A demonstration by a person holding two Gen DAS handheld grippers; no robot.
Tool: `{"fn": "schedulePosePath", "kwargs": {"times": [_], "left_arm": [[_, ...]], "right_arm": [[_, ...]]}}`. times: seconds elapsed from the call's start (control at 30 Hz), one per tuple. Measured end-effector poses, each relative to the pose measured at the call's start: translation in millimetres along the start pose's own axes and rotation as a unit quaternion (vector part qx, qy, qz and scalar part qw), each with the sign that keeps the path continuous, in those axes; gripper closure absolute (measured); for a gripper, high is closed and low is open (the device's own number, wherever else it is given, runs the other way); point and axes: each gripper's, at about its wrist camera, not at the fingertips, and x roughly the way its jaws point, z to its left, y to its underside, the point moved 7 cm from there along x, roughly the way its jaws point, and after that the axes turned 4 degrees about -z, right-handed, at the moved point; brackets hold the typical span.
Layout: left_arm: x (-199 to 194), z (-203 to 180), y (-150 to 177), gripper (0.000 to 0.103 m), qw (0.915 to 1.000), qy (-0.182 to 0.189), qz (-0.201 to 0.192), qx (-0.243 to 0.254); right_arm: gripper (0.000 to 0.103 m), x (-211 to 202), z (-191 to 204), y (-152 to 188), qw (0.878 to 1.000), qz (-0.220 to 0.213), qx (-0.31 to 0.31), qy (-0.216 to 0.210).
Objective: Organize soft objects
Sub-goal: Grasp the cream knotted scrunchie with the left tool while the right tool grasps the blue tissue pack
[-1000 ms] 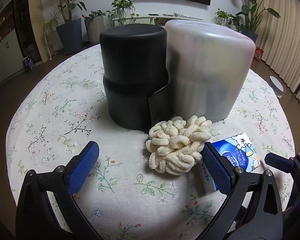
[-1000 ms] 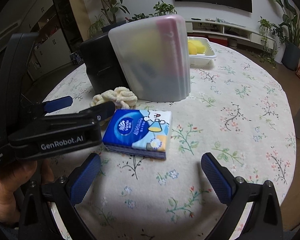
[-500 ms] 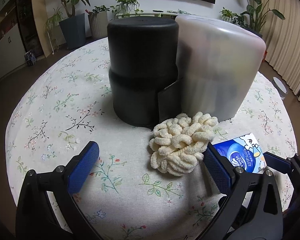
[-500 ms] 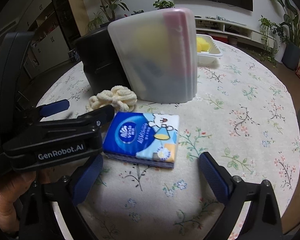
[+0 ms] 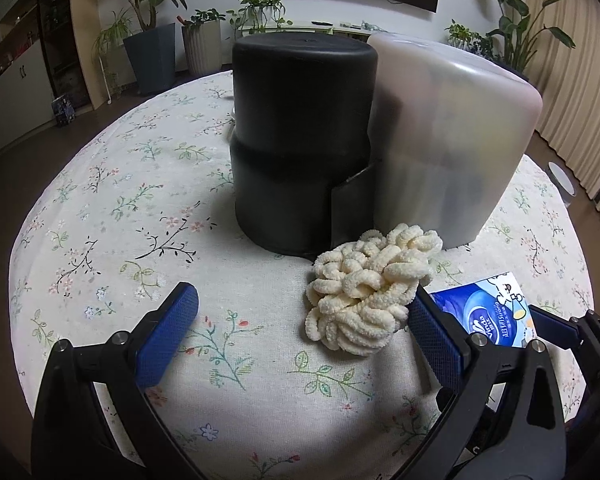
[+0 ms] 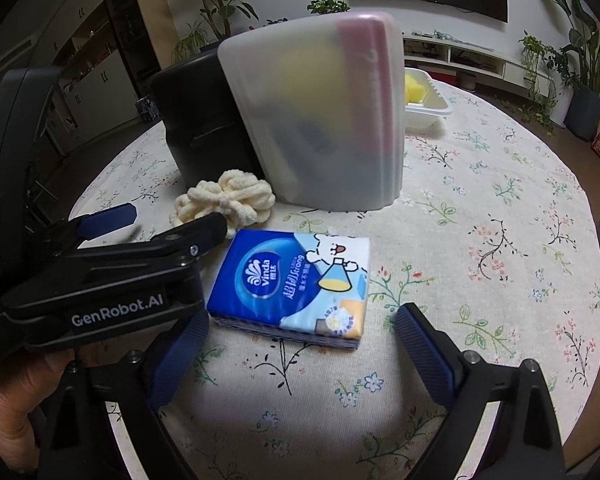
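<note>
A cream chenille bundle (image 5: 370, 290) lies on the floral tablecloth in front of a black bin (image 5: 302, 140) and a frosted white bin (image 5: 452, 140). My left gripper (image 5: 308, 338) is open, its right finger beside the bundle, nothing held. A blue Vinda tissue pack (image 6: 296, 280) lies flat to the bundle's right; it also shows in the left wrist view (image 5: 488, 308). My right gripper (image 6: 296, 360) is open just in front of the pack, empty. The bundle (image 6: 224, 202) shows behind the left gripper's body in the right wrist view.
A white tray (image 6: 428, 108) holding yellow sponges stands behind the frosted bin (image 6: 320, 128). The round table's edge (image 5: 24, 264) curves near on the left. Potted plants and a TV shelf stand in the room beyond.
Both grippers have moved forward: the bundle and bins loom larger to the left one, the tissue pack sits closer between the right one's fingers. Both stay open.
</note>
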Motion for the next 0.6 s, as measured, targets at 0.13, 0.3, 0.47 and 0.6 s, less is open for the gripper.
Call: {"fn": "schedulePosePath", "kwargs": {"times": [0.13, 0.3, 0.47, 0.6], "left_arm": [[2.5, 1.5, -0.7, 0.0, 1.0, -0.002, 0.003, -0.001], [7.1, -1.5, -0.9, 0.0, 0.9999, -0.001, 0.012, 0.002], [9.8, -0.9, -0.7, 0.0, 0.9998, -0.002, 0.021, 0.004], [9.4, -1.8, -0.8, 0.0, 0.9998, -0.003, 0.019, 0.007]], "right_arm": [[0.007, 2.7, 2.2, -0.9, 1.0, 0.002, -0.006, 0.007], [0.012, 3.4, 4.4, -0.5, 1.0, 0.002, -0.014, 0.011], [0.021, 2.9, 3.3, -1.7, 1.0, 0.0, -0.016, 0.012], [0.024, 1.3, 2.6, -1.7, 1.0, -0.001, -0.019, 0.011]]}}
